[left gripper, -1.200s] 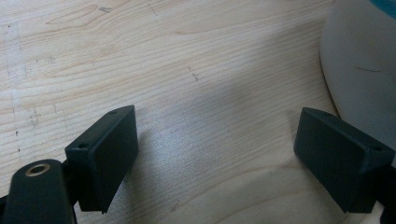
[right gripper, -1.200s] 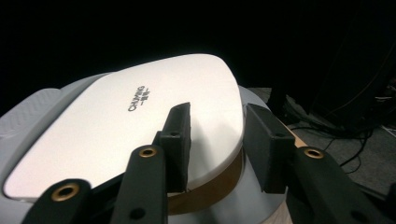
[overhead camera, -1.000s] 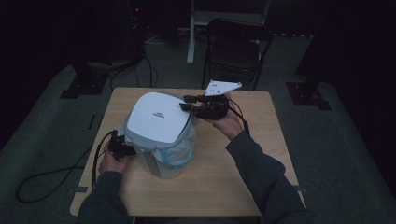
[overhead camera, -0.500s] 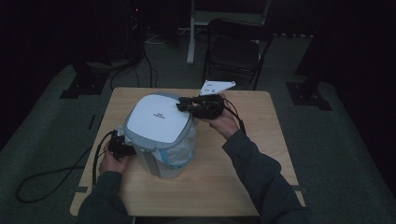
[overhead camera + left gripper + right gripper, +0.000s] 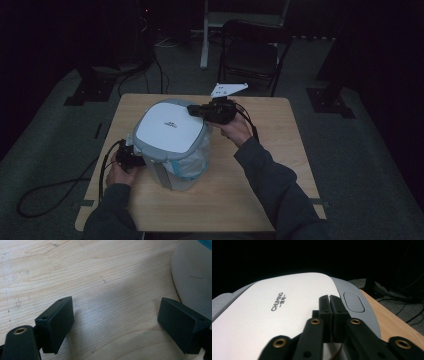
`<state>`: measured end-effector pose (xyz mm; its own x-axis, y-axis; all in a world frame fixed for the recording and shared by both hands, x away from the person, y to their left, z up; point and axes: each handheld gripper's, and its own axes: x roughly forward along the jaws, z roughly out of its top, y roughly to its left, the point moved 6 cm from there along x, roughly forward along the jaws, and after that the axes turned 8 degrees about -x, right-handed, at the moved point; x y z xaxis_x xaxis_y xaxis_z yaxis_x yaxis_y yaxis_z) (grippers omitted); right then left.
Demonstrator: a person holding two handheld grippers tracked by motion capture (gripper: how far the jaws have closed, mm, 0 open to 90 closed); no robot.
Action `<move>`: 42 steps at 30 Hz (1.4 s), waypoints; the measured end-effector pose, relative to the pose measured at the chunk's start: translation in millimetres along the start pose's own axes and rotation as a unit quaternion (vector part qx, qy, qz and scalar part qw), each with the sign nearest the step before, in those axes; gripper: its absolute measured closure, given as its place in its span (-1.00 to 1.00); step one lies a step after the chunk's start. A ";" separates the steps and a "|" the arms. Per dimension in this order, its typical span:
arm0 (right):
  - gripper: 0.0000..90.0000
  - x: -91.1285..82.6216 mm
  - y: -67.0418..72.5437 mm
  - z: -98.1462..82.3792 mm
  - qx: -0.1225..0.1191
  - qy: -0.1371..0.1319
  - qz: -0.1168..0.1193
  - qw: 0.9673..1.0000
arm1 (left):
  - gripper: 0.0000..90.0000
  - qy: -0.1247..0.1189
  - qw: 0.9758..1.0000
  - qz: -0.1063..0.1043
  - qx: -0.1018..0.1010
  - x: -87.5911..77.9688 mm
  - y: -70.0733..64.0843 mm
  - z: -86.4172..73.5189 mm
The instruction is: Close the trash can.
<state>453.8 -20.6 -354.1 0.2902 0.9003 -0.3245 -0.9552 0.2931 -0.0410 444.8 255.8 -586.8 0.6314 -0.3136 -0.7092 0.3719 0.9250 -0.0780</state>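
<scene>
Fingers of the right gripper (image 5: pixel 329 315) are pressed together with nothing between them, hovering just over the white-and-grey plastic bin lid (image 5: pixel 169 131), its grey oval push-button (image 5: pixel 353 301) just beyond the tips. Fingers of the left gripper (image 5: pixel 116 322) are spread wide over the pale wooden table (image 5: pixel 100 272), the bin's base (image 5: pixel 195 277) beside one pad. Likely step: pressing the button to open the lid, which calls for a short, steady push downward.

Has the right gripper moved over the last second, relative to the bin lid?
Yes. The right gripper has shifted left, from beside the bin lid to over its right rear edge.

White-lidded bin (image 5: pixel 170 131), lid closed, upright on table (image 5: pixel 280 150)
</scene>
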 end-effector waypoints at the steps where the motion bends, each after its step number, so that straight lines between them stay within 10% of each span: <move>1: 1.00 0.1 -0.4 -0.3 0.004 0.000 0.002 1.000 | -0.68 0.000 1.000 0.000 0.000 0.0 0.0 0.0; 21: 0.75 -0.9 6.9 3.4 -0.001 0.003 -0.005 1.000 | -0.68 0.000 1.000 -0.001 0.001 0.0 0.0 0.1; 42: 0.61 -47.8 -17.9 -25.9 0.025 -0.017 -0.064 0.998 | -0.68 0.000 1.000 -0.001 0.001 0.1 0.0 0.1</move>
<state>455.5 -77.3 -362.4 0.4114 0.8650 -0.2872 -0.9066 0.4207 -0.0314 444.9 255.7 -586.7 0.6301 -0.3153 -0.7096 0.3739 0.9241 -0.0786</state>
